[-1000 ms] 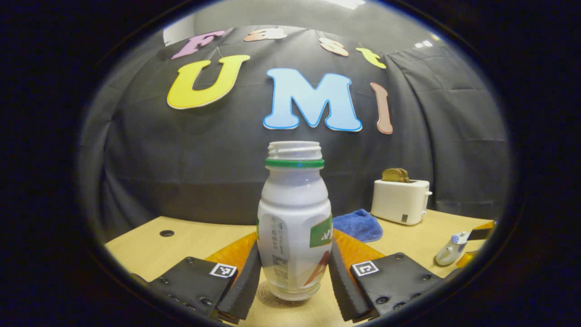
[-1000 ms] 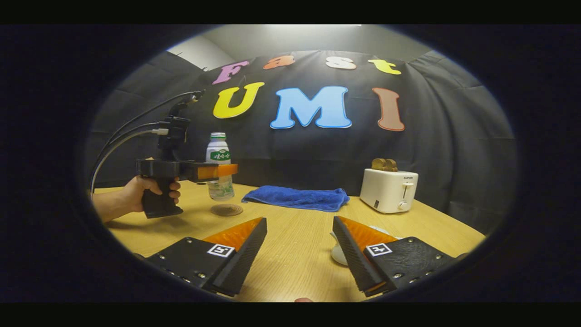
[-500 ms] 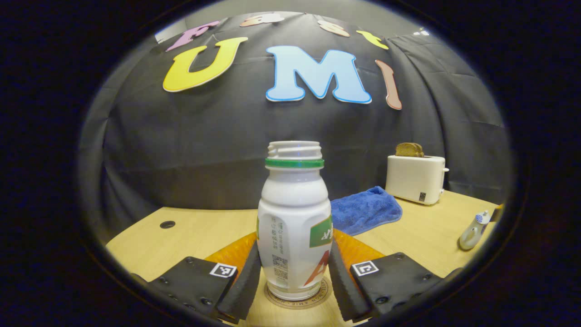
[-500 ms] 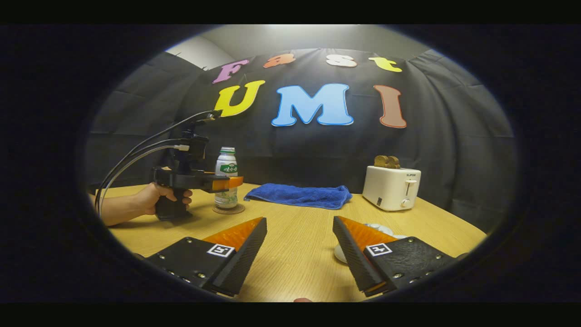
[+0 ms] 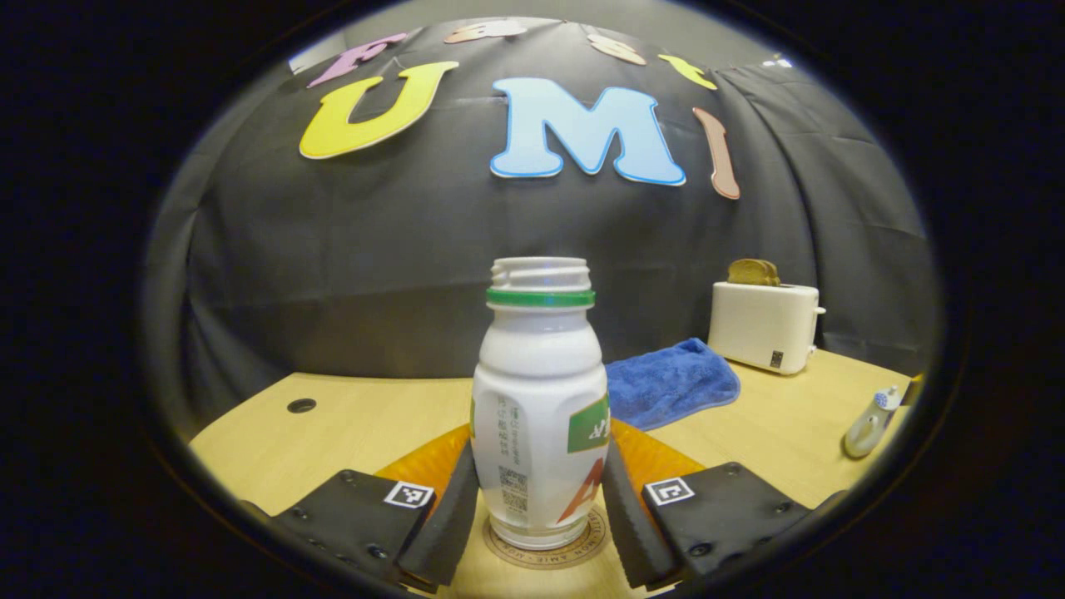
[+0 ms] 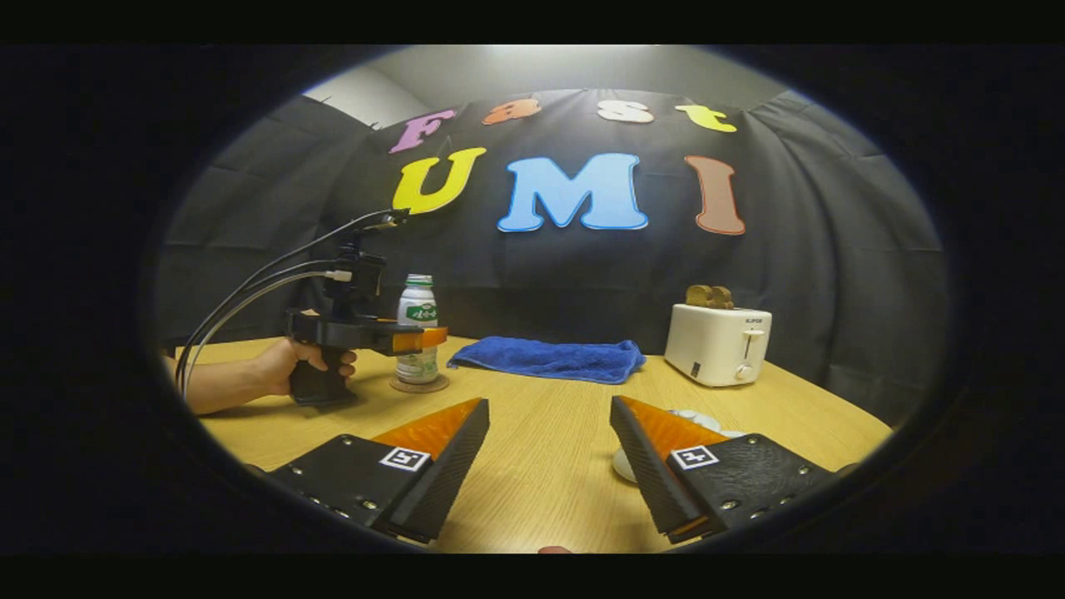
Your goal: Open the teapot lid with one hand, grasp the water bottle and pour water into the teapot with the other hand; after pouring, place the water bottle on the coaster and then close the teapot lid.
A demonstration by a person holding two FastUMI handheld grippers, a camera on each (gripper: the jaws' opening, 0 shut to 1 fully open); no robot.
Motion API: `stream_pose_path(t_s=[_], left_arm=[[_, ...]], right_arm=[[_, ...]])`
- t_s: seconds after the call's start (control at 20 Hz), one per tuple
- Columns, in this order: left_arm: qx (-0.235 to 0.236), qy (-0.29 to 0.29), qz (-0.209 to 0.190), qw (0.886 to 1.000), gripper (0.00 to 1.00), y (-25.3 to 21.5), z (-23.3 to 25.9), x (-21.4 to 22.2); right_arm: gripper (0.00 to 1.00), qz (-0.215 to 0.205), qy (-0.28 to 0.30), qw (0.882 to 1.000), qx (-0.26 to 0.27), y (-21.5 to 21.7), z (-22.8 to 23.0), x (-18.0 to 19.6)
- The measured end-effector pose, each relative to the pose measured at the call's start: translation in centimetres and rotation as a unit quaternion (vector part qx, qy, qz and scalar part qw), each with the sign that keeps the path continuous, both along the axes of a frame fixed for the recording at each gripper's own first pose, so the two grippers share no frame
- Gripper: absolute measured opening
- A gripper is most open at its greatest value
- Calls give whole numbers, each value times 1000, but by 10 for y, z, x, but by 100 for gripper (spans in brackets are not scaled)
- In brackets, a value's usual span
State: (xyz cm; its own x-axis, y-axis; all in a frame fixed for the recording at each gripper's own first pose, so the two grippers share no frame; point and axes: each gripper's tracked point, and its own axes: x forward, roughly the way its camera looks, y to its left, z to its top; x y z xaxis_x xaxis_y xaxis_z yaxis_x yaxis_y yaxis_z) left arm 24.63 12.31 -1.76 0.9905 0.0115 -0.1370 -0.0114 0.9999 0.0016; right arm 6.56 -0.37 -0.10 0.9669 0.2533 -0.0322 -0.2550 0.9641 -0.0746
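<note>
1 bottle (image 5: 539, 408), 1 coaster (image 5: 592, 542)

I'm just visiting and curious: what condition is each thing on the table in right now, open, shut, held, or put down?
Water bottle: uncapped, upright, standing on the coaster.
Left gripper: shut on the bottle.
Right gripper: open, empty.
Toaster: bread sticking out the top.
Blue towel: crumpled on the table.
Teapot: lid state unclear.

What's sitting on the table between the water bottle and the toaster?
A crumpled blue towel lies on the table between the water bottle and the toaster, nearer the bottle, as seen in the right gripper view.
</note>
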Motion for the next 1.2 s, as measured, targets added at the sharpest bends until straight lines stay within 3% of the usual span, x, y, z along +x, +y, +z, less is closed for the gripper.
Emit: stream_pose_path(t_s=[0.05,0.1,0.2,0.8,1.05,1.2], left_arm=[[1,-1,6,1000,77,1,0,0],[3,-1,10,1000,88,3,0,1],[1,2,9,1000,100,1,-1,-2],[-14,-6,20,1000,100,2,12,-40],[-24,-21,21,999,100,-10,29,-97],[-1,-44,16,999,100,-32,43,-142]], right_arm=[[90,1,0,1000,0,0,0,1],[90,1,0,1000,0,0,0,1],[90,1,0,1000,1,0,0,1],[90,1,-1,1000,0,0,1,0],[90,-7,2,1000,-5,0,0,1],[90,-28,10,999,-14,0,4,-2]])
